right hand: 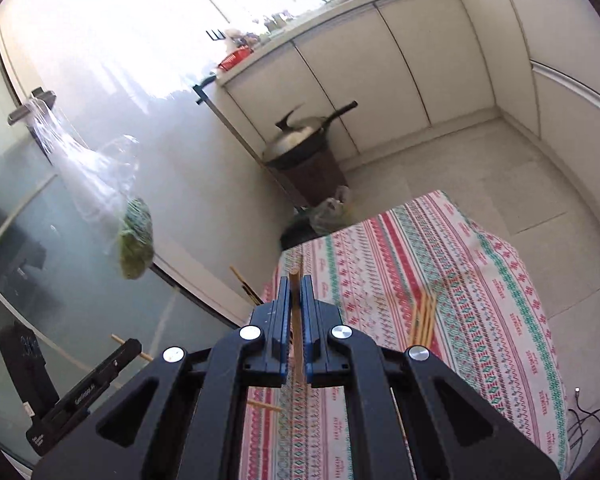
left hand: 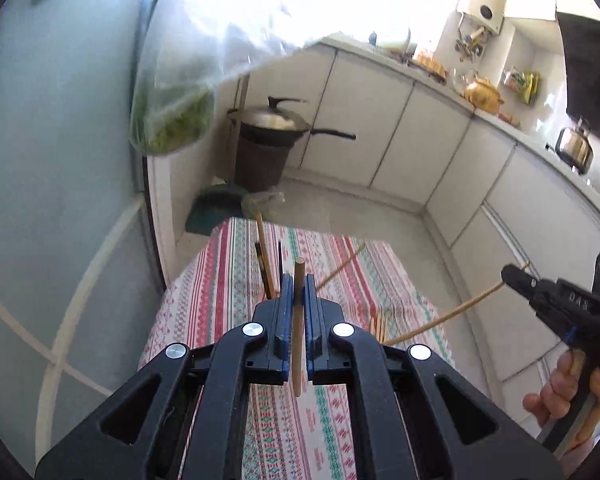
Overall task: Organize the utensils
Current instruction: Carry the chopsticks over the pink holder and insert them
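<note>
left tool [left hand: 299, 284] clamping chopstick [left hand: 298, 320], patterned tablecloth [left hand: 228, 280]

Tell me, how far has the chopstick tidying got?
Nothing looks sorted yet. In hand: the left claw is shut on one wooden chopstick, and the right claw is shut on another chopstick, both lifted above the patterned tablecloth. Left: the loose chopsticks lying there.

Blown-out window glare up top, fisheye-bent edges, slight blur.

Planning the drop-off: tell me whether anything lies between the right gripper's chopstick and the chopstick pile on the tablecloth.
Nothing visible does. The right gripper is shut on its chopstick, and the tablecloth between it and the pile shows bare.
</note>
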